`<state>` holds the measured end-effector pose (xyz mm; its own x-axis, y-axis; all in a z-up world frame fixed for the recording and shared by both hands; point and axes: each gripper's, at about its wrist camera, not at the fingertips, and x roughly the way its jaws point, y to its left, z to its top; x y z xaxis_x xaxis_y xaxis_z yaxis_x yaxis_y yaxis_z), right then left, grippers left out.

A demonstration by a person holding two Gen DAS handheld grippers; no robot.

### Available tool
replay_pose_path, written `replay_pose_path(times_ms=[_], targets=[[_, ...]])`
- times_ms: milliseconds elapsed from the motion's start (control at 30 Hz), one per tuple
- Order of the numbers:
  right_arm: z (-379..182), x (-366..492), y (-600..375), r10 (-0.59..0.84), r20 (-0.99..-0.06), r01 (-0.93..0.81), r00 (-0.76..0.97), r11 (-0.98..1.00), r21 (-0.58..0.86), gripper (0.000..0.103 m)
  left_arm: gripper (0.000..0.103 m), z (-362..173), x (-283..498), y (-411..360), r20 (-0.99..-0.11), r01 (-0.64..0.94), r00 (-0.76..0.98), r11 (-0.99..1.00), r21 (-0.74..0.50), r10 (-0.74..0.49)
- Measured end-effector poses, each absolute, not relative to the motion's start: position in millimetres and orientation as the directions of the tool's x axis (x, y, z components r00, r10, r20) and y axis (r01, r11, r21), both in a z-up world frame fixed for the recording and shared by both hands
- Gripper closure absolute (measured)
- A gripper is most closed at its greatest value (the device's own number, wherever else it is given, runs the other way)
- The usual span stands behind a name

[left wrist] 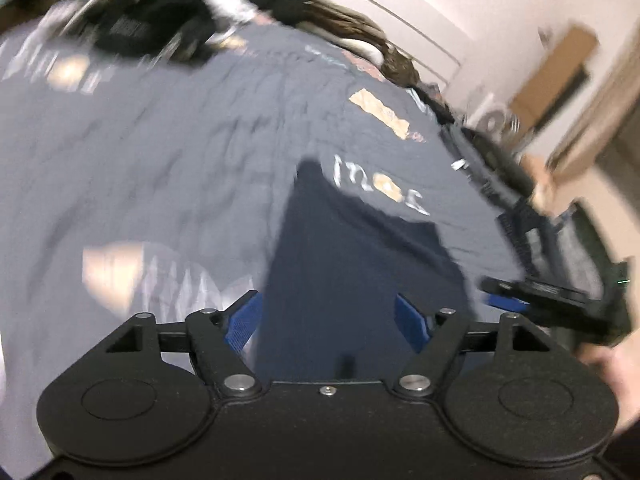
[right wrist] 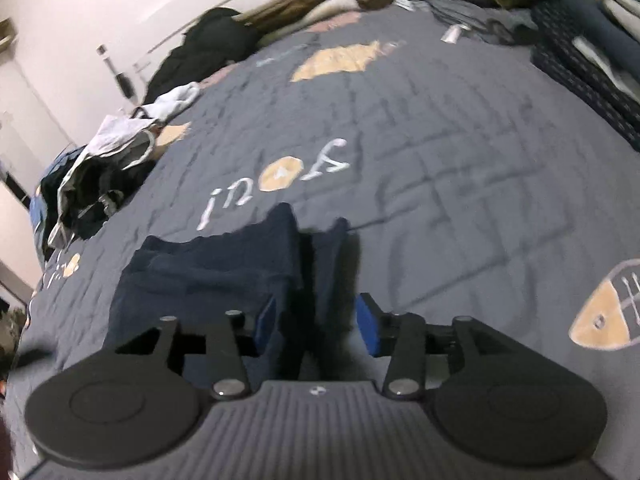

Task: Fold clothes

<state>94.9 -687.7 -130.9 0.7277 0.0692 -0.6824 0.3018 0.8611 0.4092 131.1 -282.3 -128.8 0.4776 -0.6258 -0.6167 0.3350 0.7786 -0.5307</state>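
1. The navy garment [right wrist: 208, 276] lies on the grey quilt [right wrist: 460, 168], just on the near side of the white lettering [right wrist: 276, 180] stitched into it. It looks partly doubled over, with a raised fold or edge running up between the right gripper's pads; whether it is early or late in its folding the pictures do not settle.

2. The right gripper [right wrist: 316, 320] has its blue pads apart on either side of that raised fold, cloth between them, not visibly pinching it. I judge it spread, not clamped.

3. The left gripper [left wrist: 328, 320] likewise shows its blue pads set wide, with navy cloth filling the gap and running forward from it. The view is blurred, so whether the pads touch the cloth I cannot tell.

4. The relation that matters: the garment stretches straight ahead of both tools, its long axis running away from them towards the lettering, and both sit at its near edge, about equally close.

5. Outward: a heap of loose clothes [right wrist: 104, 168] lies at the quilt's left edge, and stacked folded fabric [right wrist: 592, 52] at the far right.
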Motion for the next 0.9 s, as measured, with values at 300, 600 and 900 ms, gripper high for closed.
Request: replay_pose_path(times_ms=[300,600,900], targets=[[-123,75,-697,0.135,-0.649,0.276,0.749,0.827,0.49,0.048,0.027,-178,42,-253,-0.589,0.096,0.455,0.694,-0.713,-0.668],[-115,63,-700,0.176,-0.622,0.236,0.763,0.819,0.522,0.045,0.027,-213,47,-280,-0.522,0.005,0.454,0.588,-0.808,-0.722],[-124,65,-703,0.183,-0.633,0.241,0.752,0.818,0.522,0.043,0.034,-231,77,-300,-0.454,-0.097,0.549,0.486,-0.869,-0.702]])
